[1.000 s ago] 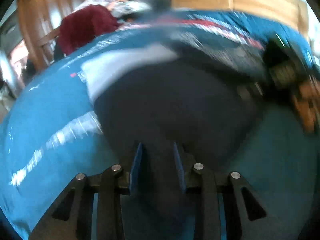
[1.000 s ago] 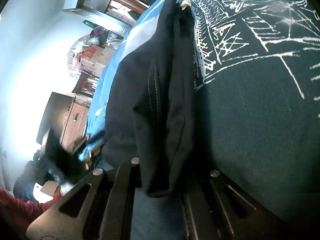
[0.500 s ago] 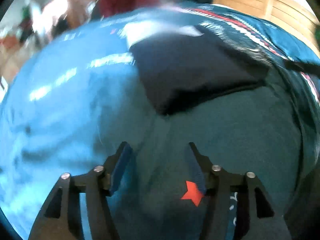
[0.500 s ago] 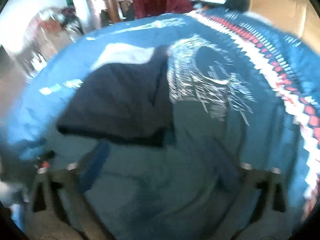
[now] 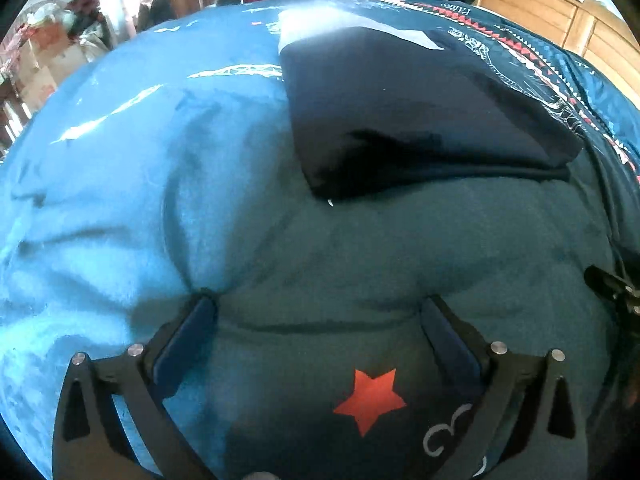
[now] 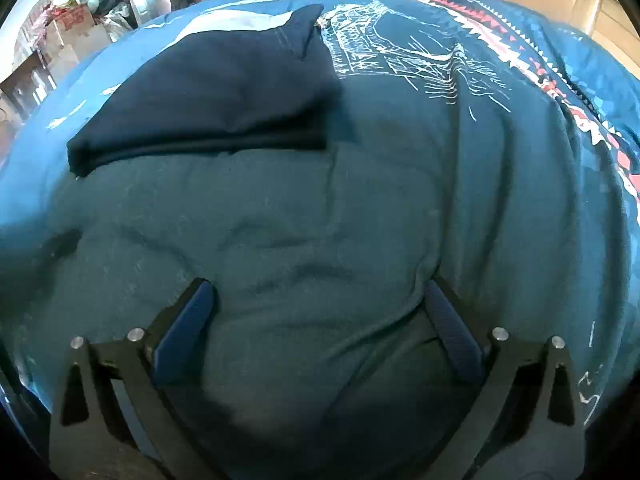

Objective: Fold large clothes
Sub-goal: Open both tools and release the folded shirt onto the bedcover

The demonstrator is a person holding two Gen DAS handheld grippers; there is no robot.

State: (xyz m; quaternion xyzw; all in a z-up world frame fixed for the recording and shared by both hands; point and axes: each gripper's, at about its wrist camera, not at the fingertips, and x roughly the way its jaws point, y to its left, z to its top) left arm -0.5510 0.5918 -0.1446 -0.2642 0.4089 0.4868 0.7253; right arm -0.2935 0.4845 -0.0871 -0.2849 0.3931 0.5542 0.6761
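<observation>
Both grippers are down low over the blue blanket (image 6: 360,208), and nothing is in either of them. The left gripper (image 5: 318,322) has its jaws spread wide, blue pads bracketing bare blanket just beyond a red star print (image 5: 370,400). The right gripper (image 6: 320,308) is spread wide too, only rumpled teal fabric between its pads. The folded dark navy garment (image 5: 416,120) lies flat on the blanket, well beyond both sets of fingertips. From the right wrist it (image 6: 216,100) sits far left, its long axis running left to right, thick folded edge facing near, one pointed corner sticking up at the far right beside the white line drawing (image 6: 400,52) printed on the blanket.
</observation>
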